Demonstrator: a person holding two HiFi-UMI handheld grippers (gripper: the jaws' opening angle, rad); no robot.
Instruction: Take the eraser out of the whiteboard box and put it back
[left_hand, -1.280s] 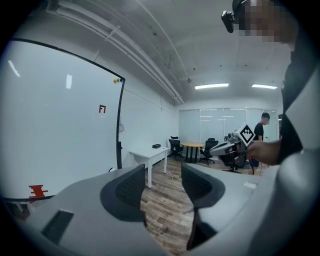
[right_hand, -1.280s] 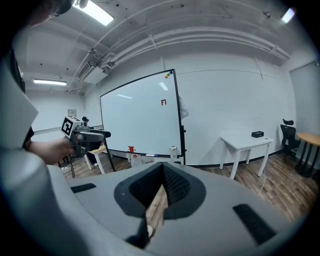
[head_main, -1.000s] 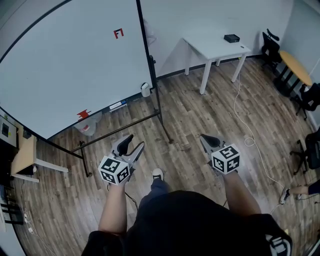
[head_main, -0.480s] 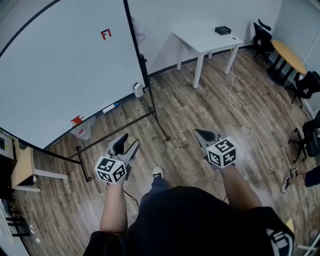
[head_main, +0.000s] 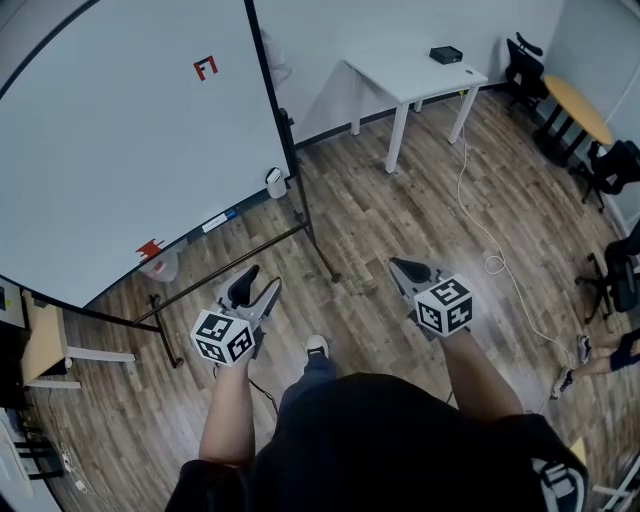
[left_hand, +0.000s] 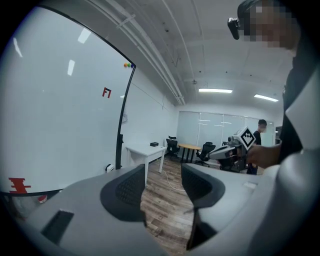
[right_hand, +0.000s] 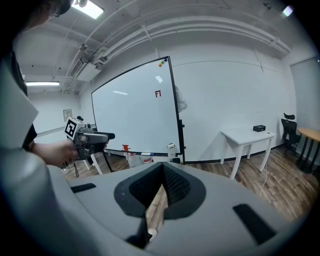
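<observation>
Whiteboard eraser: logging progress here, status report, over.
Left gripper open, empty; right gripper shut, empty. Small white box at the big whiteboard's lower corner untouched; eraser not seen. Black foot bar crosses brown wood floor ahead.
</observation>
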